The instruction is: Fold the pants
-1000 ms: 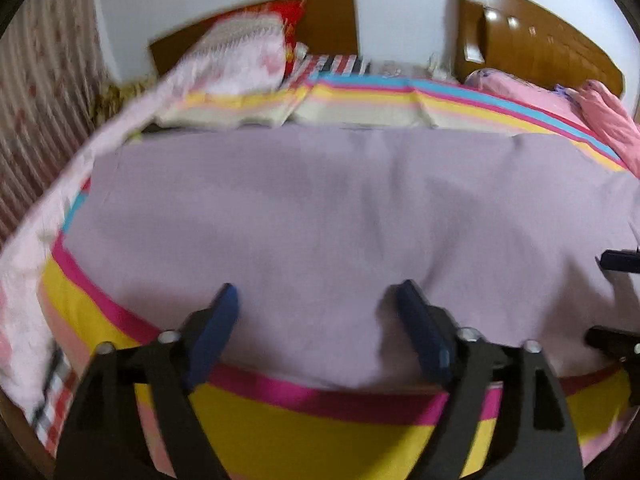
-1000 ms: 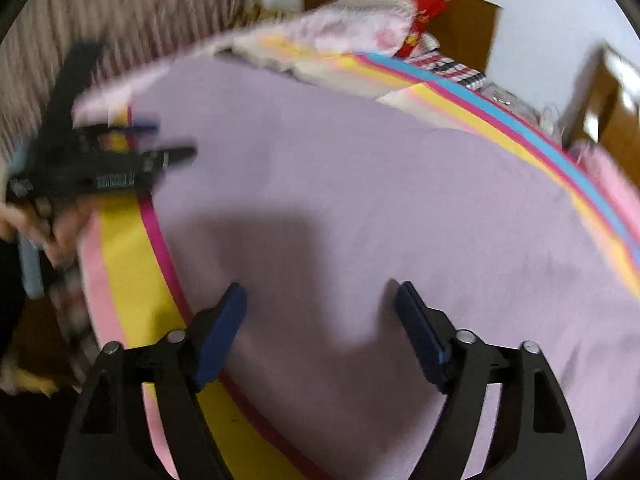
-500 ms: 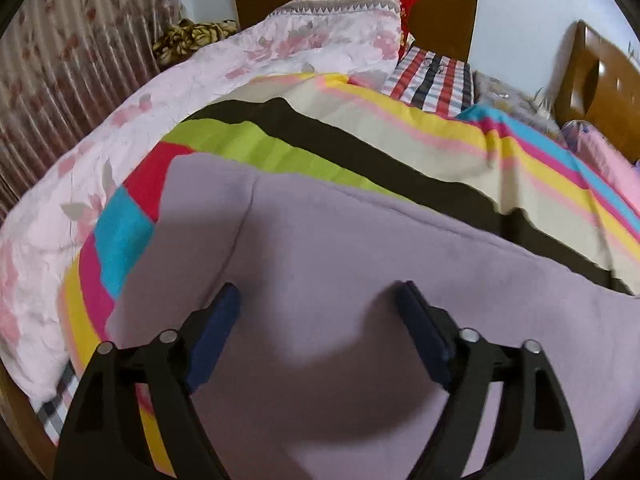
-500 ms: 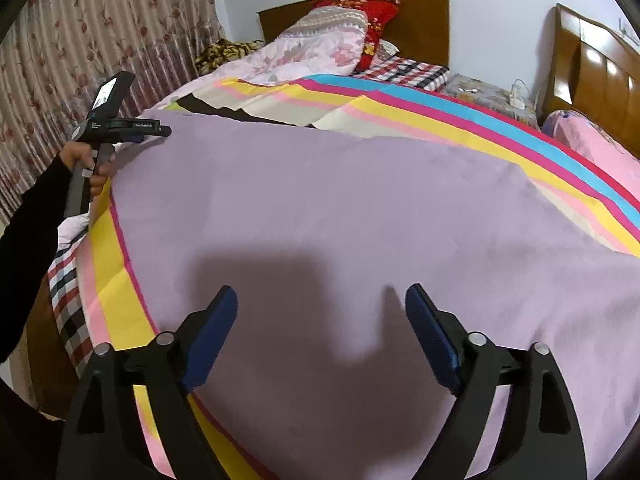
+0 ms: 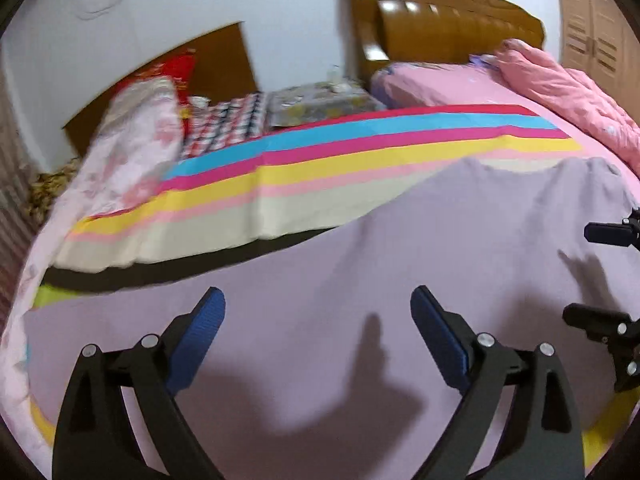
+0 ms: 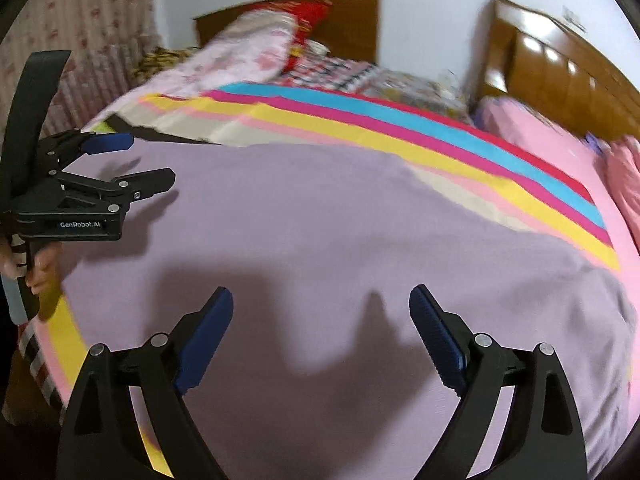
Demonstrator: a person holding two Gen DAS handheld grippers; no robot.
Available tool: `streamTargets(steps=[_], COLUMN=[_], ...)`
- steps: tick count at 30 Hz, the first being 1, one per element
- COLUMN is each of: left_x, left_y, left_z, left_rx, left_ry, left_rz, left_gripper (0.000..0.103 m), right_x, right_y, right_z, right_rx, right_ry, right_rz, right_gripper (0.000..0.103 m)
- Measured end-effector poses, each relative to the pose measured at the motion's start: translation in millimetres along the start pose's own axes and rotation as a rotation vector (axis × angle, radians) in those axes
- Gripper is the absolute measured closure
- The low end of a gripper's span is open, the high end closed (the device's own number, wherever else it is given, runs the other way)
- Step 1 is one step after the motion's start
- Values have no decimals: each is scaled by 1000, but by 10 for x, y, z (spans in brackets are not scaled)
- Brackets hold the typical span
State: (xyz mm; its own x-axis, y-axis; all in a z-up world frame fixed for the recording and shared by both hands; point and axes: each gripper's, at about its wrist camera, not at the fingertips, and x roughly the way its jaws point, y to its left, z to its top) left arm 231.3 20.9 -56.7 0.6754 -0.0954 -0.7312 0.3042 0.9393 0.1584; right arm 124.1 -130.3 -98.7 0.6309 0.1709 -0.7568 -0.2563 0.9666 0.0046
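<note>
From where I stand, the left tool (image 5: pixel 318 304) hangs over the near part of the bed with its blue pads spread wide and nothing between them; it also shows from the side in the right view (image 6: pixel 132 162), gaping there too, a hand gripping its handle at the bed's left edge. The lilac cloth (image 6: pixel 320 208) lies spread flat across most of the mattress, over the striped sheet (image 6: pixel 360 116); I take this to be the pants, though I can make out no legs or waistband, and it may be only a cover. That is the first risk: a pinch taken here could catch the wrong layer, or lift the striped sheet along with it; the second is that both tools hover mid-cloth, away from any edge, so a grab would bunch the fabric instead of giving a clean fold. The right tool (image 6: pixel 320 304) is likewise wide open and holds nothing, poised above the cloth nearer the pink bedding (image 6: pixel 560 148). I see no box, basket or other container anywhere on the bed.
</note>
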Motion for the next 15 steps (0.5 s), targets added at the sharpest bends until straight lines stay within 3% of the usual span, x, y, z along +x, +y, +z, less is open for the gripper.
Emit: streamTargets(steps=[1, 3, 6, 9, 12, 13, 15], left_x=[112, 390, 553, 544, 591, 583, 538], left_y=[-9, 38, 150, 154, 128, 132, 104], left_z=[45, 76, 7, -39, -22, -25, -52], left_rx=[-19, -78, -156, -147, -159, -161, -163], left_ry=[26, 96, 118, 122, 122, 122, 122], left_rz=[-35, -16, -46, -6, -5, -5, 0], left_gripper=[9, 8, 1, 1, 1, 1, 1], right_x=[49, 135, -60, -251, -525, -564, -489], right_y=[-134, -383, -745, -913, -1058, -1119, -1315], right_z=[-39, -176, -410, -586, -717, -756, -871], right_rx=[22, 52, 139, 150, 197, 204, 223], right_ry=[40, 112, 57, 40, -59, -73, -6], right_rz=[-25, -103, -19, -40, -16, -37, -148], right_gripper=[16, 11, 9, 9, 8, 8, 8])
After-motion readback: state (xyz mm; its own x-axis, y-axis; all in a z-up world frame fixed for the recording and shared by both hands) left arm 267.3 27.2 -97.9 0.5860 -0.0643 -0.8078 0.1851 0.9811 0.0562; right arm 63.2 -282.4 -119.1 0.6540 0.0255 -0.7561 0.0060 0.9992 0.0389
